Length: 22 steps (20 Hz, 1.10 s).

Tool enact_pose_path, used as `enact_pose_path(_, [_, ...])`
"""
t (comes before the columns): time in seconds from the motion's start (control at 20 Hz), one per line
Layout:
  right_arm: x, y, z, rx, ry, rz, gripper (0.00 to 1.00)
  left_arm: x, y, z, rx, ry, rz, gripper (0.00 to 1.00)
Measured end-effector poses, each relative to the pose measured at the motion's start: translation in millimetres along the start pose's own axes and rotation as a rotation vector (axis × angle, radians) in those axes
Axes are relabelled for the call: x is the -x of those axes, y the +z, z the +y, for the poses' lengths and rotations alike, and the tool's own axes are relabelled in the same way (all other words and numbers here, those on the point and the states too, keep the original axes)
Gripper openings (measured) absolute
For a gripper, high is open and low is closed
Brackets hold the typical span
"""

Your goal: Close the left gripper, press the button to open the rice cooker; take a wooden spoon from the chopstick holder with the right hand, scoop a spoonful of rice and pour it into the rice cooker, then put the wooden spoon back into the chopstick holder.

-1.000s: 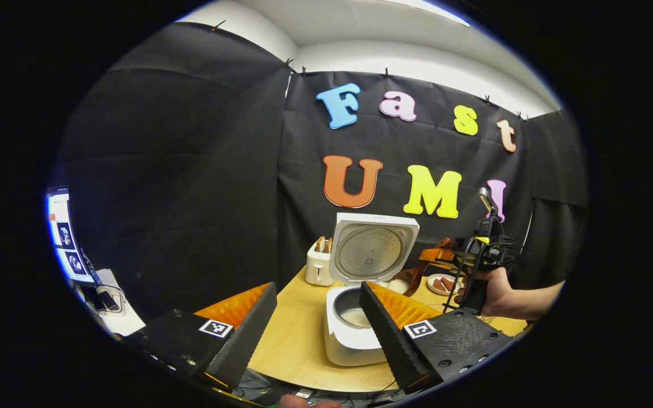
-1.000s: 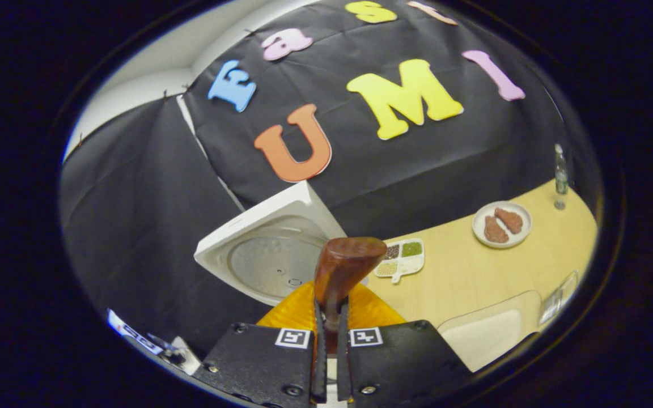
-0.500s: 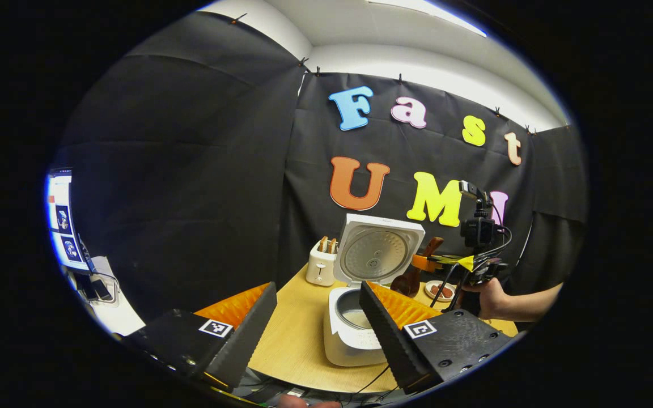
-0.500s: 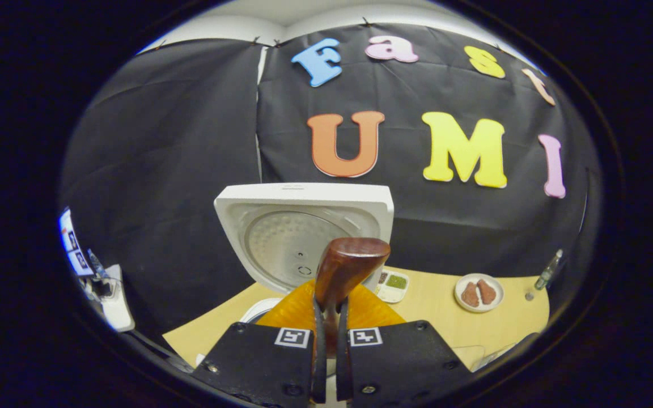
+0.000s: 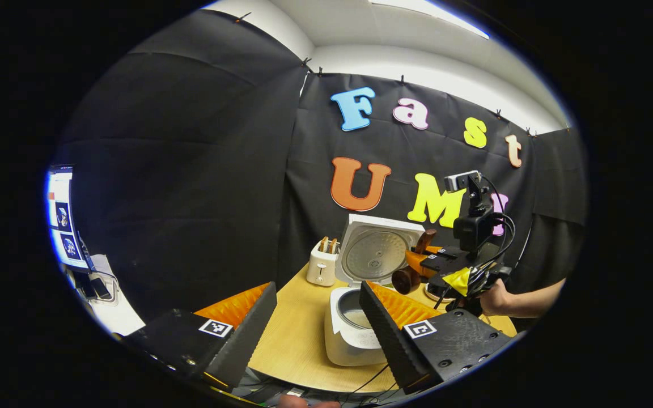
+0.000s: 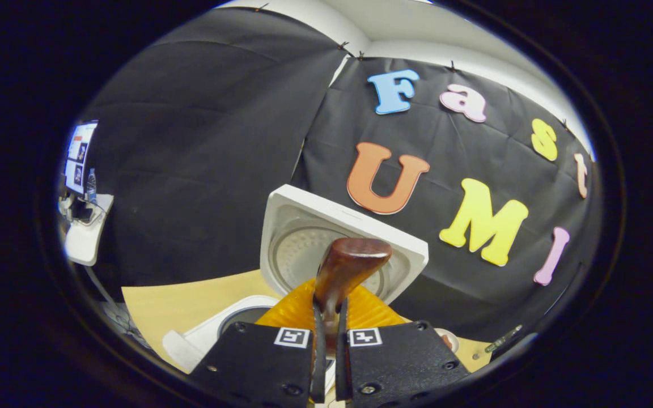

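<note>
Item: wooden spoon (image 6: 344,271), pinched by my right gripper (image 6: 327,317), both fingers pressed on its handle, beside the raised lid. Rice cooker (image 5: 355,323) open on the table (image 5: 295,340). Left gripper (image 5: 318,317) spread wide, empty. I'd tip slowly over the pot.

Even, fairly bright light is cast from a ceiling strip (image 5: 434,10) overhead. The worktop (image 5: 295,334) is evenly lit, with soft shadows only. Glare is seen on a screen (image 5: 60,218) at the left edge. Straight lines are bent strongly toward the rims, and detail there is smeared.
</note>
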State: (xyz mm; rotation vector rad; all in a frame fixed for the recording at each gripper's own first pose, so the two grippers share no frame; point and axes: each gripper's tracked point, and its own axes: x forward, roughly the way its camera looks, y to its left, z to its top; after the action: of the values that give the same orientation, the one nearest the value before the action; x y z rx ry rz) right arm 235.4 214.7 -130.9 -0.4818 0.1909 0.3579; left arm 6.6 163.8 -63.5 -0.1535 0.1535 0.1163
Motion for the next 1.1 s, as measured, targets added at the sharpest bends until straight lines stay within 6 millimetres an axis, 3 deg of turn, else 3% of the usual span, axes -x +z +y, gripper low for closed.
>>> enact_pose_path(0.3, [1, 3, -5, -0.072, 0.003, -0.009, 0.12, -1, -2, 0, 0.011, 0.005, 0.011, 0.94])
enact_pose_path(0.55, [19, 8, -37, -0.273, -0.002, -0.005, 0.12, -1, -2, -3, 0.006, -0.032, 0.008, 0.94])
enact_pose_path(0.7, [42, 11, -74, -0.406, -0.026, -0.012, 0.12, -2, -6, -7, 0.000, -0.068, 0.029, 0.94])
enact_pose_path(0.85, [69, 2, -118, -0.571, -0.048, -0.006, 0.12, -8, -6, -20, -0.005, -0.110, 0.029, 0.94])
enact_pose_path(1.1, [129, -37, -216, -0.742, -0.179, -0.009, 0.12, -9, -21, -40, -0.040, -0.162, 0.040, 0.94])
